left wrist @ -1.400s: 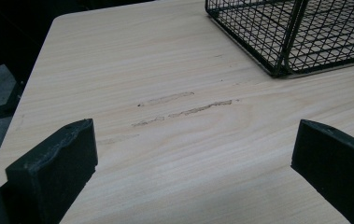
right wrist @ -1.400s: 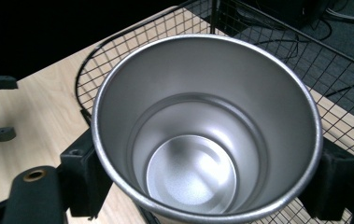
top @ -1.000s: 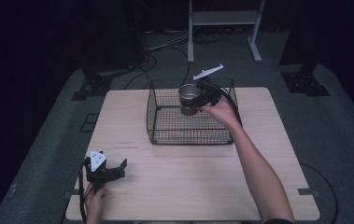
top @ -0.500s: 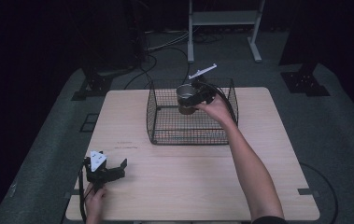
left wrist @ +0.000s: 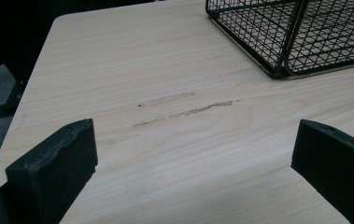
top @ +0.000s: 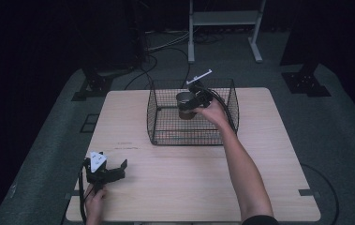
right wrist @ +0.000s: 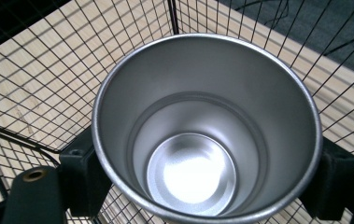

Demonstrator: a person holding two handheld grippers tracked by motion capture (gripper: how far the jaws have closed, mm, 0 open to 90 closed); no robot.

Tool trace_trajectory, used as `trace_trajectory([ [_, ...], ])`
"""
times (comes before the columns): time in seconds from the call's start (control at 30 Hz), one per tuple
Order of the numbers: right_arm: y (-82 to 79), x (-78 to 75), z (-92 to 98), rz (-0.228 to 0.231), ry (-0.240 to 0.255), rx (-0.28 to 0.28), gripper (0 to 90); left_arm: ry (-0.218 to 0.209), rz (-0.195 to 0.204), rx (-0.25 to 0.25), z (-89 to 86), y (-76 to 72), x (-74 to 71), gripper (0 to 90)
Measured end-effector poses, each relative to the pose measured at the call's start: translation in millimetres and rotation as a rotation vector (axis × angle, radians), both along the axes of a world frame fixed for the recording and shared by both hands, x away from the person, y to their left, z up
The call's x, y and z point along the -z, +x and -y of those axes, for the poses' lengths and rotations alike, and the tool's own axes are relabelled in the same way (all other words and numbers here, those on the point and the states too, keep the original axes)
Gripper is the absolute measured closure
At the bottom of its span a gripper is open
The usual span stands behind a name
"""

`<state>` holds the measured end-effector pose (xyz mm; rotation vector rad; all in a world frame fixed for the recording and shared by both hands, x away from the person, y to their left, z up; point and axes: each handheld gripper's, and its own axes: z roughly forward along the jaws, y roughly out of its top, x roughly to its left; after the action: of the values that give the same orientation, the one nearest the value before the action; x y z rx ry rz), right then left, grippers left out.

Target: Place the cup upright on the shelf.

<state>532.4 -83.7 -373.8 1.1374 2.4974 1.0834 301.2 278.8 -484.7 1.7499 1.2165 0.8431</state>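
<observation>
Right gripper [top: 195,99]: I've the cup [top: 185,105] clamped, lower now vs 1 s ago, inside basket [top: 189,136], frame center; prob. placing. Left gripper [top: 104,171]: jaws apart, empty, lower left, unmoved.

Left claw [top: 119,167]: black body, grey three-cornered plate on top, black cable trailing from its rear. Jaws are thick matte black blocks with squared tips. Right claw [top: 195,100]: black, same kind of grey plate, black cable; brass-coloured screw head beside one jaw. Right forearm [top: 240,164] bare, dark sleeve at the upper arm
</observation>
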Motion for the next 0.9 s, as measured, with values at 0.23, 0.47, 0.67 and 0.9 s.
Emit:
trace_trajectory([
  [0.23,4.0,9.6,-4.3,-0.017,-0.024,-0.002,17.8,-0.001,0.000,-0.002,-0.9,-0.1,-0.4,0.0],
  [0.47,7.6,20.4,-8.2,-0.031,-0.057,-0.008,17.8,-0.009,0.003,-0.003,-0.9,0.0,0.0,0.0],
  [0.67,9.1,31.2,-6.4,-0.045,-0.096,-0.001,17.8,-0.008,0.004,-0.003,-0.8,0.0,0.0,0.0],
  [0.9,8.4,39.2,-4.0,-0.065,-0.146,-0.011,17.7,-0.005,0.004,-0.002,-0.4,-0.1,0.1,0.0],
])
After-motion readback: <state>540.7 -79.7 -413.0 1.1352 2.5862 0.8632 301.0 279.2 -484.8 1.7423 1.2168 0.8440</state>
